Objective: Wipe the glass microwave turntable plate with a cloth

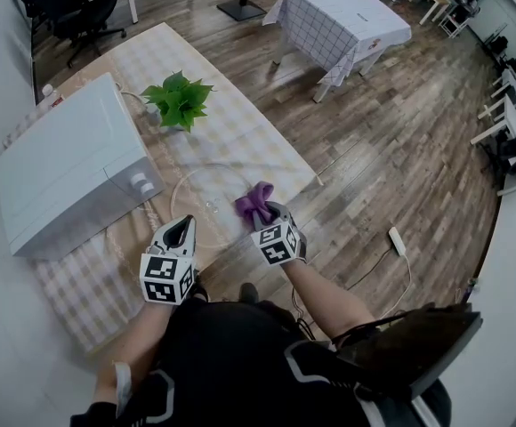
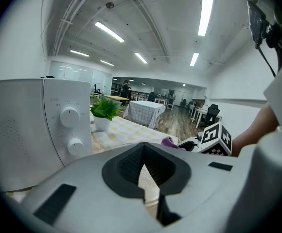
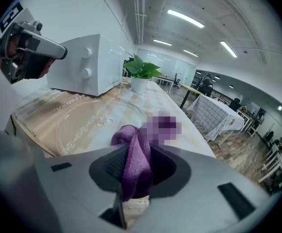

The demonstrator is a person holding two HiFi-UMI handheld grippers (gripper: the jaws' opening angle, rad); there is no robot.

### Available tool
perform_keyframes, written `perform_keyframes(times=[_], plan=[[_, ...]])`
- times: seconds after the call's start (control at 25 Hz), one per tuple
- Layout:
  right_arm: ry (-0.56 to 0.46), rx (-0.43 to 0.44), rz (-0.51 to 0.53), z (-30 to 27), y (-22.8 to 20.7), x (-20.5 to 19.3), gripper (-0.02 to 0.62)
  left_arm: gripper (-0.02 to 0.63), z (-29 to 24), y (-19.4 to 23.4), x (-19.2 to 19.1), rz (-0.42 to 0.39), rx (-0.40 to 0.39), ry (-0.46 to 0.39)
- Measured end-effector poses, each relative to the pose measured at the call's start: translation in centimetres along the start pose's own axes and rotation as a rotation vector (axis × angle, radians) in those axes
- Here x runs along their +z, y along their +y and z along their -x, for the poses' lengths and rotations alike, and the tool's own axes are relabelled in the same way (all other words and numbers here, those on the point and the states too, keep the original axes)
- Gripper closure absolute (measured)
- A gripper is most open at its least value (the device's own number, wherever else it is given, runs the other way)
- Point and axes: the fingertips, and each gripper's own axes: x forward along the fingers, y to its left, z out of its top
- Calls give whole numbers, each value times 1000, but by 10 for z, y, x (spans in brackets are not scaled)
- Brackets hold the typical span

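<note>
The glass plate lies flat on the bench by its near edge, just in front of the microwave and well short of the plant at the far side. Out of the oven and flat on the checked cover, its whole top face is open to a wipe

The right hand-held gripper is closed on the purple cloth. The fabric is bunched between the jaws, with a loose fold sticking out ahead of the tips. That fold, not the hard jaws, is what would meet the glass. The cloth sits over the plate's near-right rim, at or just above it; I cannot tell whether it touches yet

The left hand-held gripper is narrow, its jaws drawn nearly together with nothing between them. It points at the plate's near-left rim, close to it, but contact cannot be made out. My guess is that it waits there to steady the plate, since smooth glass on a cover may slide or turn under a sideways rub

I judge the wipe to be at or near its start. The next move likely calls for light downward pressure and strokes across the patterned ring toward the middle, kept away from the bench edge
</note>
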Motion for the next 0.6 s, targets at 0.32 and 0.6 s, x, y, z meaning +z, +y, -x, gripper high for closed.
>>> perform_keyframes(times=[0.32, 0.6], plan=[[8, 2, -6, 12, 2, -10, 500, 603, 7, 0, -1, 25, 24, -13], [-27, 5, 3, 20, 2, 9, 500, 603, 15, 7, 1, 48, 51, -31]])
